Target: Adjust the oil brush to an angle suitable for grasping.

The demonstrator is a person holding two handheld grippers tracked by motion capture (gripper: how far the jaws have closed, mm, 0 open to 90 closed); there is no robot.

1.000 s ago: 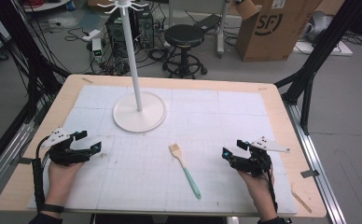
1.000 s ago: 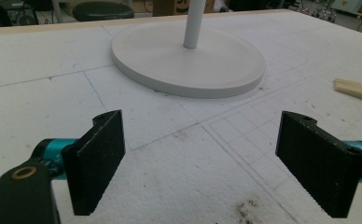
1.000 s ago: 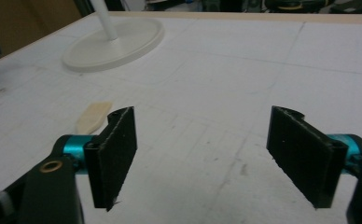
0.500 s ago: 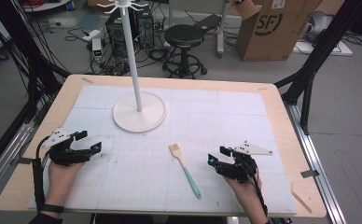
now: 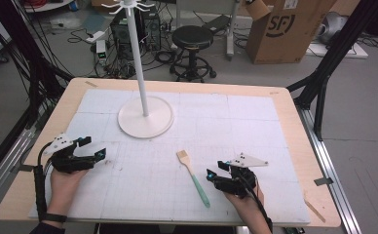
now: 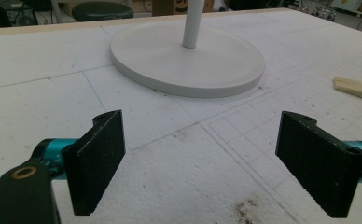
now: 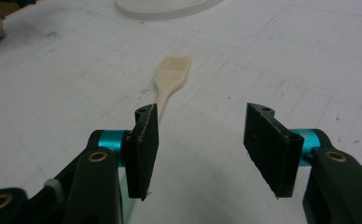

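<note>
While my right gripper [image 5: 215, 176] sits just beside the cream-bristled pastry brush with a green handle [image 5: 193, 177] on the white foam table mat [image 5: 255, 126], the left gripper [image 5: 95, 148] rests apart, spread. Its own view confirms empty jaws. The right gripper's view shows jaws closing, unclenched, the brush [image 7: 169, 81] just outside them.

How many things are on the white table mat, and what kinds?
Brush: 1
White stand: 1
Hand-held tools: 2, left tool and right tool
Total: 4
</note>
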